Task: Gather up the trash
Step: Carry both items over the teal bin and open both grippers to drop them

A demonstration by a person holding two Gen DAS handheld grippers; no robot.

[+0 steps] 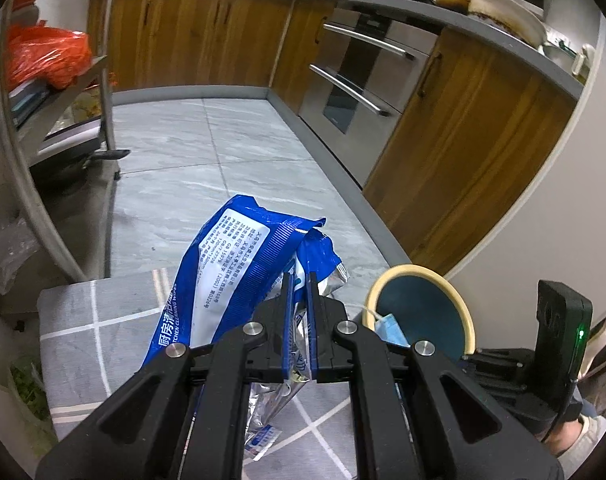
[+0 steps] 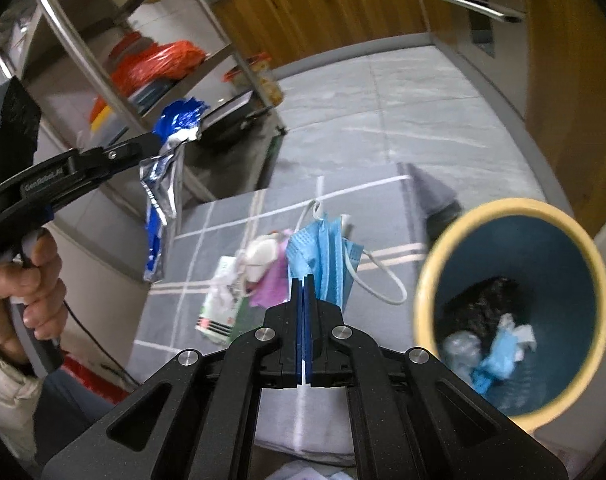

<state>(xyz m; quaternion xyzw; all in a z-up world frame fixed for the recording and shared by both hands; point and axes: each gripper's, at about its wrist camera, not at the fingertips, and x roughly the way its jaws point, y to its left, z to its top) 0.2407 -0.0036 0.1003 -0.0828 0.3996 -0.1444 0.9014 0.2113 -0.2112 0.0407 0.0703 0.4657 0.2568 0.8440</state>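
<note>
My left gripper (image 1: 299,276) is shut on a blue and silver wet-wipe packet (image 1: 231,264), which hangs above the grey checked cloth (image 1: 103,340). In the right wrist view the same packet (image 2: 163,196) dangles from the left gripper (image 2: 159,142) at the left. My right gripper (image 2: 306,280) is shut on a light blue face mask (image 2: 323,252), lifted over the cloth (image 2: 207,240). The round bin (image 2: 515,308) with a cream rim and blue inside stands at the right, holding crumpled trash. In the left wrist view the bin (image 1: 423,312) shows the mask (image 1: 391,330) at its rim.
On the cloth lie a white and green wrapper (image 2: 219,304), a white lump (image 2: 263,258) and a purple scrap (image 2: 273,286). A metal shelf rack (image 1: 63,92) with a red bag (image 1: 43,60) stands left. Wooden cabinets (image 1: 191,36) and an oven (image 1: 359,88) line the tiled floor (image 1: 223,152).
</note>
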